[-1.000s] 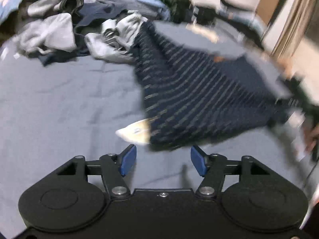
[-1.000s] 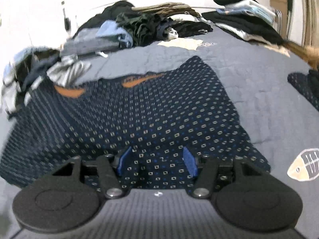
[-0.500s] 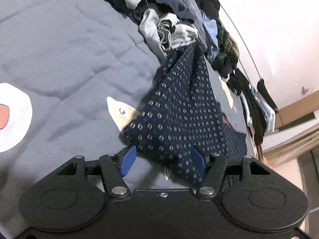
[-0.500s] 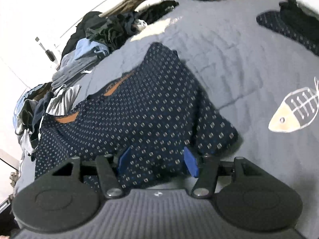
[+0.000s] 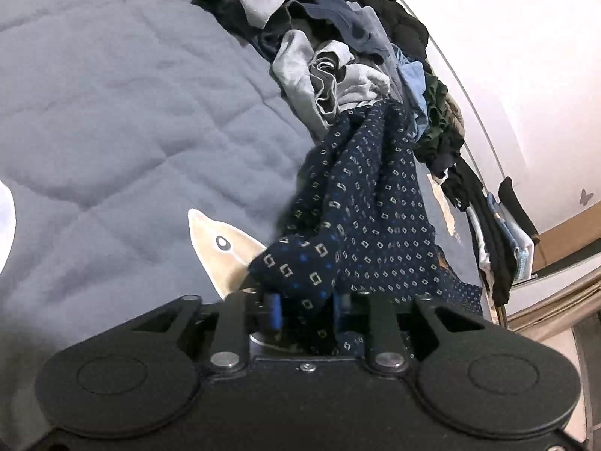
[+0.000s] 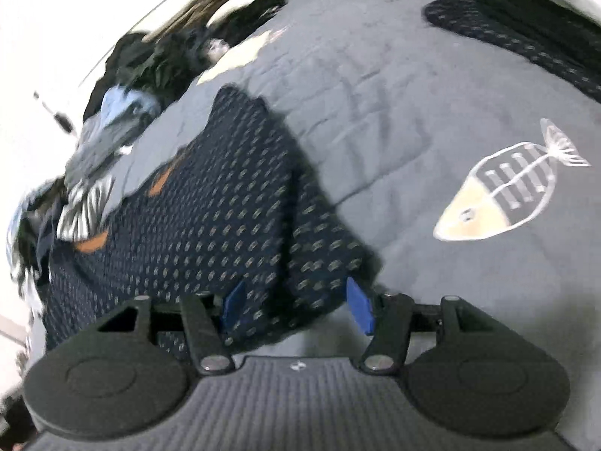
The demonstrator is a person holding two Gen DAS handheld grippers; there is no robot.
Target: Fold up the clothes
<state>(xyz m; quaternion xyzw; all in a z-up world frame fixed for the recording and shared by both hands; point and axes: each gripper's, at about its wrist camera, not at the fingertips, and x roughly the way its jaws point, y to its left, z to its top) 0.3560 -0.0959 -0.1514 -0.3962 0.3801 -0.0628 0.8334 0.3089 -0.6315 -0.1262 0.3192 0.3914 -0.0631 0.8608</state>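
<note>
Left wrist view: the left gripper point(image 5: 306, 310) has just been closing its jaws, and a bunched corner of the navy patterned garment point(image 5: 375, 203) now sits pinched between the blue pads. From there the cloth runs away ahead of the jaws in a loose, rumpled ridge toward the clothes pile point(image 5: 338, 56) at the far side of the bed point(image 5: 112, 112).

In the right wrist view, the right gripper point(image 6: 296, 308) has its jaws spread, with another edge of the same garment lying between them; the pads do not look pressed onto it, though the picture is blurred. The rest of the garment spreads out ahead and to the left of these jaws, flat on the bed, an orange collar lining showing at its far edge.

The step in hand seems to be taking hold of two corners before a fold. Next, the right jaws likely need to close on their edge, then both hands should lift and carry the cloth evenly so it does not bunch.
</note>
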